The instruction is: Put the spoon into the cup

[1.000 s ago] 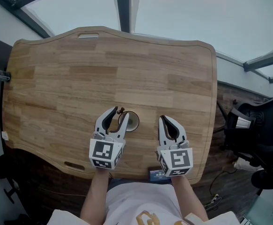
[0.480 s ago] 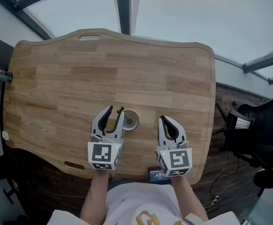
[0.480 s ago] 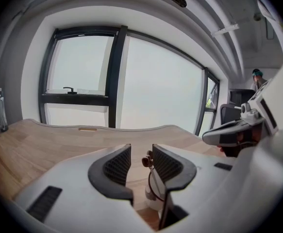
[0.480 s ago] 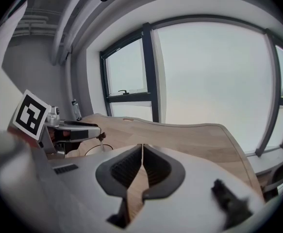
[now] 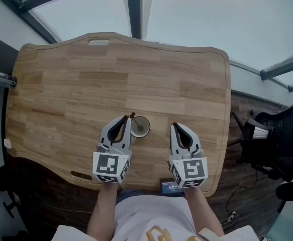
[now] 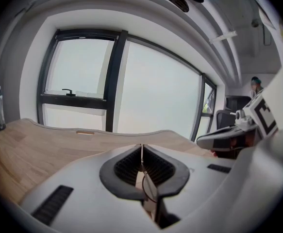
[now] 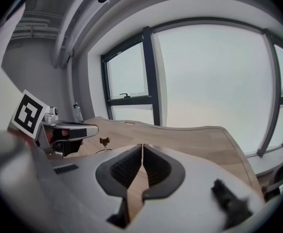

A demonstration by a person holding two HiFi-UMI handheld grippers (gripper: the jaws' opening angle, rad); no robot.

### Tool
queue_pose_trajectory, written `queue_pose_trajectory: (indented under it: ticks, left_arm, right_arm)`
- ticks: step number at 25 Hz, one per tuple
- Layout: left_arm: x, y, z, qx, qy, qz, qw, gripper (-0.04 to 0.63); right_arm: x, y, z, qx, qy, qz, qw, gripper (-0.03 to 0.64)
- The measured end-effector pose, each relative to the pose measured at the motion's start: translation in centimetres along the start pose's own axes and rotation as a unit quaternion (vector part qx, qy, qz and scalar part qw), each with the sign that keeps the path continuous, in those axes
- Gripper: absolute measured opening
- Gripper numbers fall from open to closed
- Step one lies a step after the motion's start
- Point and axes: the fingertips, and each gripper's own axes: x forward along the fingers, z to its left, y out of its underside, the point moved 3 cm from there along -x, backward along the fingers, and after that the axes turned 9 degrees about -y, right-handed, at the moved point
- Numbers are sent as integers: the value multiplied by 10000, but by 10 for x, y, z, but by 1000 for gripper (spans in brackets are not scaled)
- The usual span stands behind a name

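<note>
Placement looks done, judging by how things lie. The slim spoon with a small brown ornament on its handle end (image 5: 132, 116) stands in the small round light-rimmed cup (image 5: 140, 128), and its handle rises from the cup's 11 o'clock rim. The cup sits on the pale wooden table with rounded corners (image 5: 61, 84), toward the 6 o'clock edge.

The left gripper (image 5: 127, 118) has its tips just beside the spoon handle, at the cup's 9 o'clock. Its jaws are closing and its own view (image 6: 141, 145) shows the pads meeting with nothing between them. The right gripper (image 5: 175, 126) rests at the cup's 3 o'clock, apart from it, clenched and empty (image 7: 142, 145). From there the ornament (image 7: 104, 141) shows upright.

What remains, as I read it, is clearing the left gripper away cleanly. The handle is so near the left tips that a sideways swing toward 3 o'clock could catch it and tip the light cup. A straight pull back toward 6 o'clock, tips kept level or a little raised, seems safest. The right gripper need not move.
</note>
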Motion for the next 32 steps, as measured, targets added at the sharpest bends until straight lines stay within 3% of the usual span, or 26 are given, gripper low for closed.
queue_pose_trajectory:
  ticks: [6, 11, 19, 24, 27, 32]
  left_arm:
    - [-7, -5, -3, -64, 71, -30, 9999, 14]
    - [-17, -17, -8, -699, 400, -109, 9967, 12]
    - [-25, -25, -13, -45, 173, -21, 9998, 12]
    - [-41, -32, -14, -185, 293, -85, 9994, 12]
    - [-49, -35, -19, 216, 230, -75, 9995, 13]
    - [-65, -39, -25, 288, 237, -162, 9992, 12]
  right_arm:
    - [-8, -8, 3, 8, 42, -134, 9999, 32]
    - [-19, -16, 4, -53, 110, -216, 9997, 32]
    - [-33, -28, 16, -134, 108, -417, 9990, 32]
    - [-43, -35, 26, -226, 188, -593, 9978, 32]
    - [-52, -39, 31, -235, 268, -657, 9972, 32]
    - [-68, -37, 41, -264, 326, -763, 9962, 32]
